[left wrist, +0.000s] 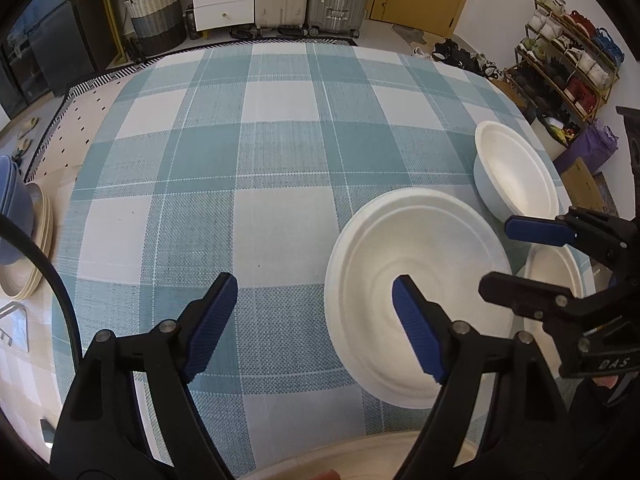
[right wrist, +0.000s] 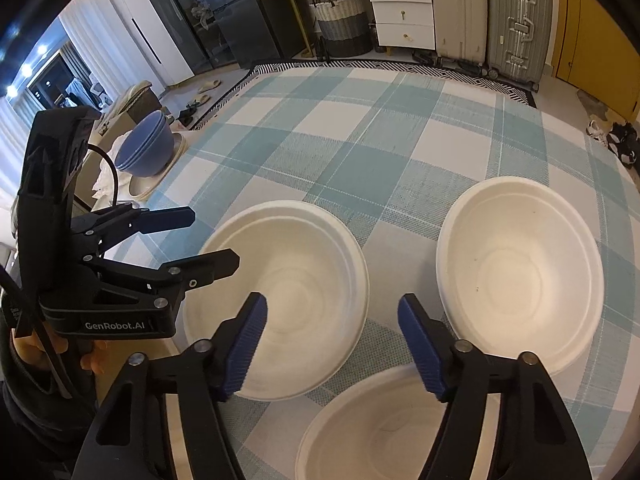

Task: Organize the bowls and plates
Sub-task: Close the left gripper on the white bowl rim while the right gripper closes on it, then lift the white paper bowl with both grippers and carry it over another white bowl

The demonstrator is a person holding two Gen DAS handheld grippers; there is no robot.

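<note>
Bowls (right wrist: 280, 300) sit on the checked desk (right wrist: 360, 140). Left tongs (left wrist: 316, 324) hang released, one bowl under their right pad. Right tongs (right wrist: 332, 344) gape empty over the gap between bowls, lower centre.

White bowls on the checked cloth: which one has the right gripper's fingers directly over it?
The nearest bowl, at the table's front edge, below the open right gripper. The left bowl and far-right bowl sit clear beyond.
</note>
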